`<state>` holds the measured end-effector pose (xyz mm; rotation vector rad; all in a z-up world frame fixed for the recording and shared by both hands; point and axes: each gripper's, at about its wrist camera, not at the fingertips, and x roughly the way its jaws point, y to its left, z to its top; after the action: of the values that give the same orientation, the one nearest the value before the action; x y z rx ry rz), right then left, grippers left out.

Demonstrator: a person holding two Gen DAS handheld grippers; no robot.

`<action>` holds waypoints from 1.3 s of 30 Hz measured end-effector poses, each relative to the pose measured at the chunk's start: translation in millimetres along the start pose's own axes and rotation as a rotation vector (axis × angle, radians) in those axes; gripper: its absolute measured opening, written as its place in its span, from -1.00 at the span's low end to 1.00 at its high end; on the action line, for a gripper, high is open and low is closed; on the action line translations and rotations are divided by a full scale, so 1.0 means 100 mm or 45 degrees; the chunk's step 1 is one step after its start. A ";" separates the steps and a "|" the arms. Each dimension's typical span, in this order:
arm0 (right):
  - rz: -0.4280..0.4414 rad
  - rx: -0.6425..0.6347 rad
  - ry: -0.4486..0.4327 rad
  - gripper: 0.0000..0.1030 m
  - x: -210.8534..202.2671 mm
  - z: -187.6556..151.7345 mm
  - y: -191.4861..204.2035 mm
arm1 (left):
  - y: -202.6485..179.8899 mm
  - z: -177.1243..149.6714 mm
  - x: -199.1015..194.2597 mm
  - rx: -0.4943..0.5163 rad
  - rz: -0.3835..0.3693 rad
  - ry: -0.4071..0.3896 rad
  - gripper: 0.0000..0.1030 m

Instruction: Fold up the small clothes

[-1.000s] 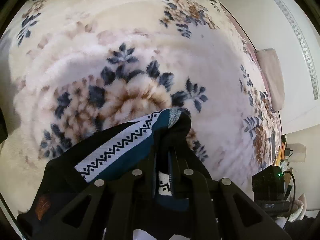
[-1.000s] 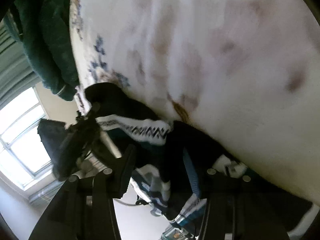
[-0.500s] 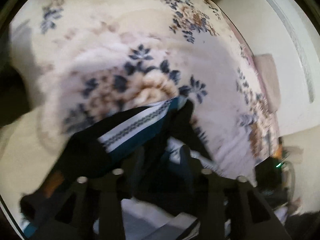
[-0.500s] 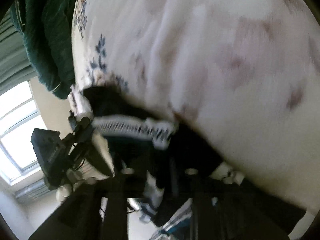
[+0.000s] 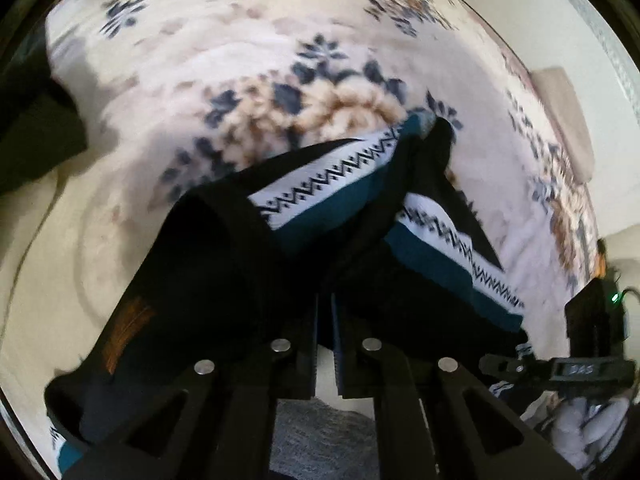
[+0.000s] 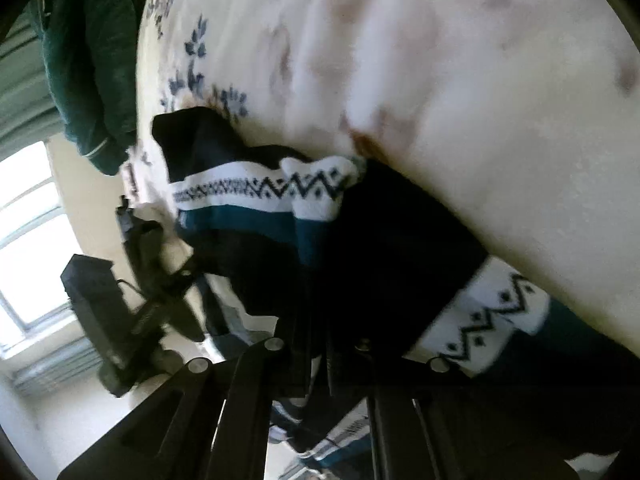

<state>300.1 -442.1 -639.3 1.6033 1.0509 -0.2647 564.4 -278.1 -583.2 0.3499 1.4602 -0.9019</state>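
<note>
A small black garment (image 5: 224, 264) with white zigzag-patterned and teal bands lies draped over both grippers above a cream floral blanket (image 5: 240, 60). My left gripper (image 5: 324, 300) is shut on a fold of the garment, its fingers nearly touching. In the right wrist view the same garment (image 6: 360, 232) hangs bunched from my right gripper (image 6: 318, 320), which is shut on its black cloth. The fingertips of both grippers are hidden in the fabric.
A dark green cloth (image 6: 92, 64) lies at the blanket's far edge. A black device on a stand (image 6: 104, 312) sits by a bright window (image 6: 24, 216). A black box with a green light (image 5: 596, 320) stands at the bed's right edge.
Both grippers have lifted and drawn the garment along the blanket. More of the second patterned band now shows in the left wrist view, and the cloth is more spread.
</note>
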 end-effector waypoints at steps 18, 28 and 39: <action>-0.658 -0.745 0.044 0.56 0.11 -0.63 1.09 | 0.50 -2.12 -1.53 -0.750 0.332 -0.464 1.00; -0.806 -1.311 0.241 0.56 1.06 -2.14 1.81 | 1.11 -4.51 -1.85 -1.463 0.570 -0.443 0.99; -1.016 -1.616 0.219 -0.83 2.77 -3.52 2.07 | 1.40 -6.54 -1.92 -1.932 0.654 -0.451 0.99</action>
<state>487.5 8.0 -566.5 0.0378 1.5019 0.0513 231.2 331.2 -532.8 -0.5376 1.2494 0.6293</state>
